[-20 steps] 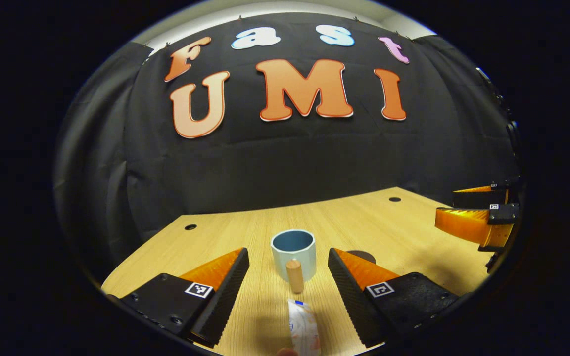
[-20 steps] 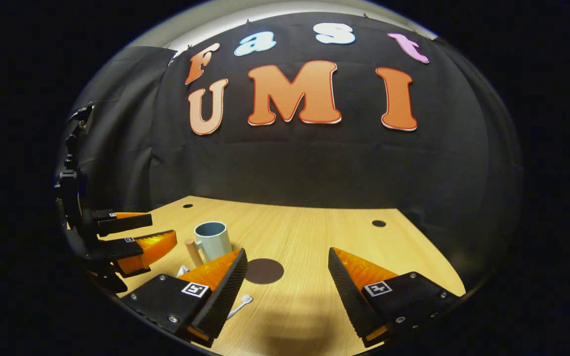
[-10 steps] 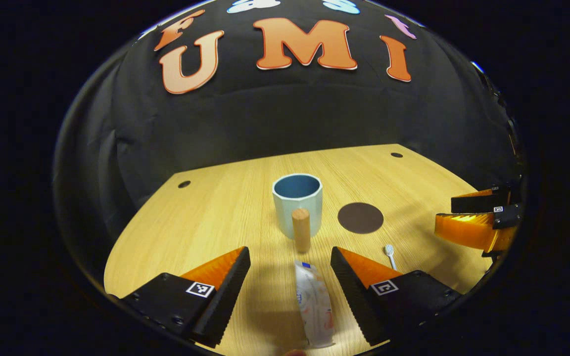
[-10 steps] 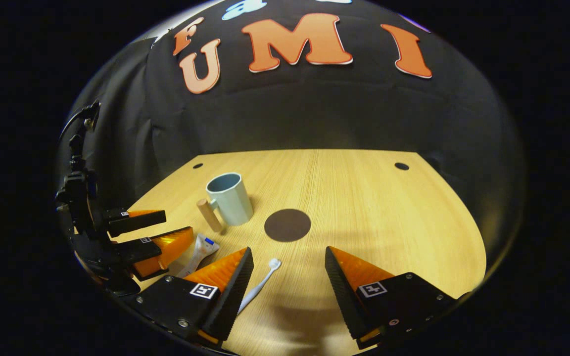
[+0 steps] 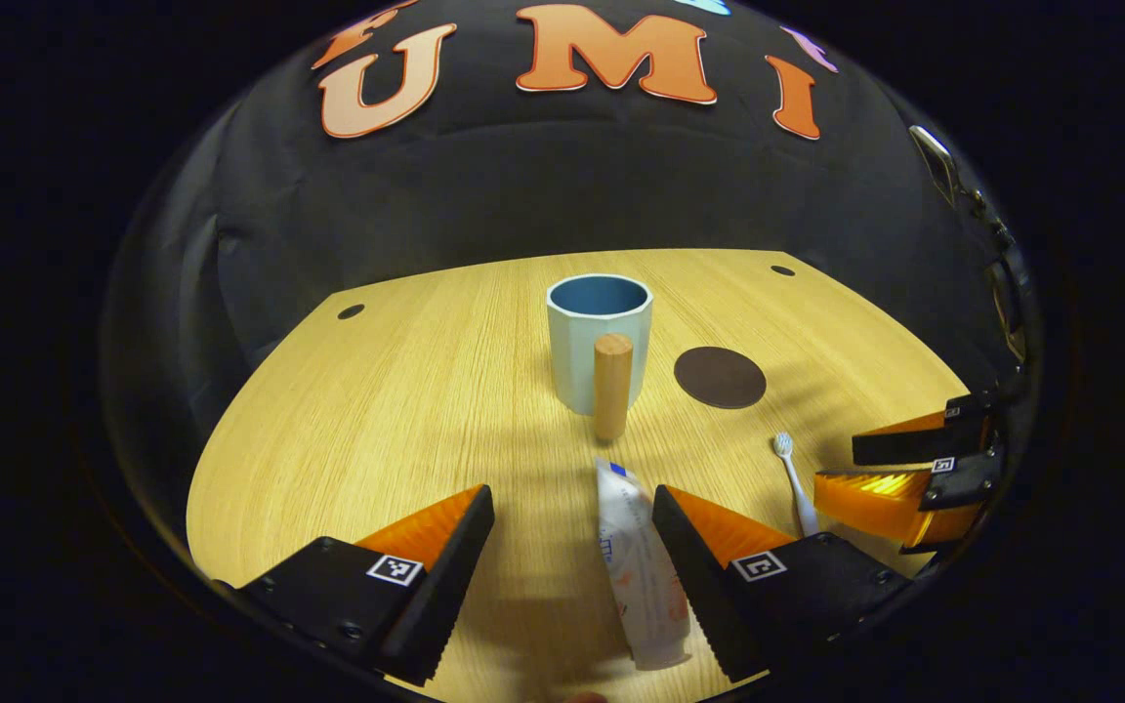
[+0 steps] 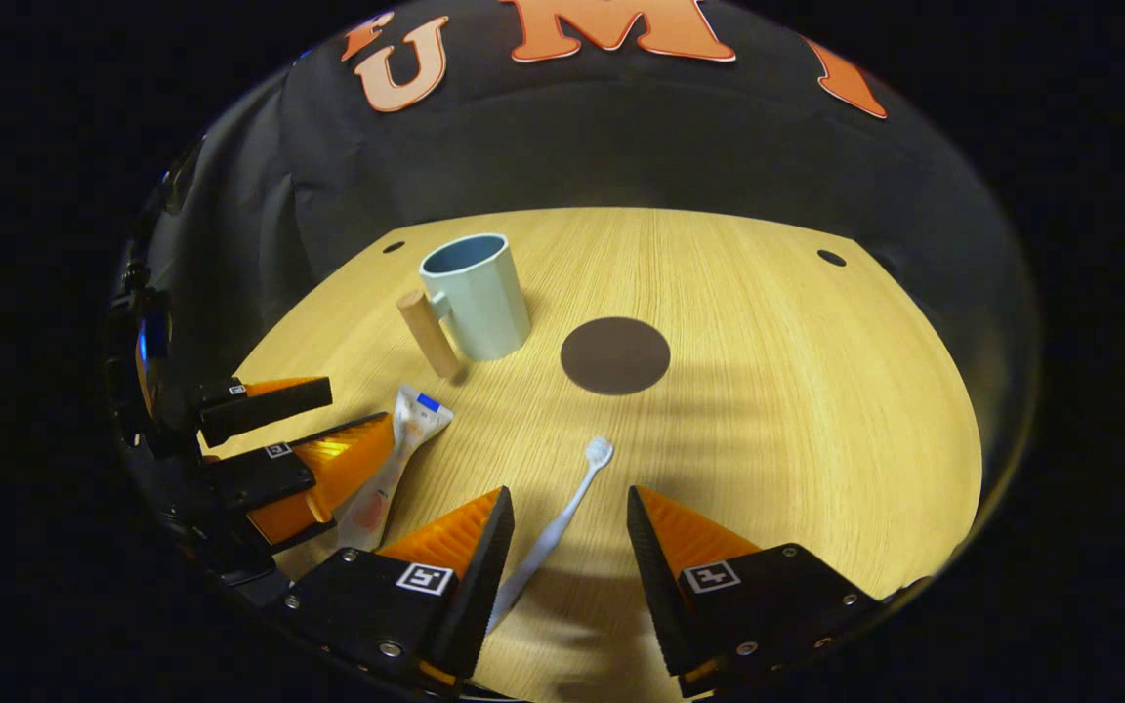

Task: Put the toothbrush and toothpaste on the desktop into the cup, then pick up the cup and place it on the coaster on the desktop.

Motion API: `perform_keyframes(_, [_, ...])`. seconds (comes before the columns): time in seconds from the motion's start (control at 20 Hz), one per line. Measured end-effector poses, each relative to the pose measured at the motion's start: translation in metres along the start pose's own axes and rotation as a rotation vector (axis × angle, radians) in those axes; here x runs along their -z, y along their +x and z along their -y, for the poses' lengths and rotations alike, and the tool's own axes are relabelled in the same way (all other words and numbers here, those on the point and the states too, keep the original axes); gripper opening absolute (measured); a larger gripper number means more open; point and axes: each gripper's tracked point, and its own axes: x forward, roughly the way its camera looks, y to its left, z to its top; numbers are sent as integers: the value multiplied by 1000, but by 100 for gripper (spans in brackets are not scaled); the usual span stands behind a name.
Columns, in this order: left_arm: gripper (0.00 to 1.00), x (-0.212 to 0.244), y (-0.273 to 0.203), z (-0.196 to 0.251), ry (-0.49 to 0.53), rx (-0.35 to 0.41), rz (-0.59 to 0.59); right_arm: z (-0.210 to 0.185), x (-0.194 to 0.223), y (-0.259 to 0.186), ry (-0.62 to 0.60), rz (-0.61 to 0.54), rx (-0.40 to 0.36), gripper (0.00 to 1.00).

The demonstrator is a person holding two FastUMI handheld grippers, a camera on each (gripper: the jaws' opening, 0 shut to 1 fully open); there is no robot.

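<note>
— Starting at the left: what is the left tool (image 5: pixel 572 508) doing?
— Hanging released over the tabletop (image 5: pixel 377 391), the toothpaste (image 5: pixel 643 566) lying flat between its fingers, by the right one.
— And the cup (image 6: pixel 475 293)?
— Upright farther back, with the dark coaster (image 6: pixel 615 354) just right of it.
— The right tool (image 6: pixel 570 508)?
— Released too, the toothbrush (image 6: pixel 553 532) flat between its fingers.

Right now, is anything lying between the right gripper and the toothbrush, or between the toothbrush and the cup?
Nothing visible. The toothbrush lies between the open right gripper's fingers, with bare desktop up to the cup.
</note>
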Motion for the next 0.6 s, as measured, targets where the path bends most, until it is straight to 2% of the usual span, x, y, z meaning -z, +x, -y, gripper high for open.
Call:
perform_keyframes(0.15, [99,6,2,-3,-12,10,-10,-3,16,6,35,-64,27,66])
perform_keyframes(0.25, [99,9,4,-4,-26,14,-15,-10,26,7,84,-104,21,58])
perform_keyframes(0.3, [99,11,4,-4,-38,17,-19,-9,23,6,95,-92,26,50])
perform_keyframes(0.45, [97,14,6,-3,-40,19,-31,-8,24,8,95,-107,42,43])
perform_keyframes(0.55, [95,13,7,-3,-37,18,-30,-4,22,8,105,-106,53,28])
perform_keyframes(0.6, [95,12,7,-3,-37,17,-33,-4,22,9,111,-104,44,17])
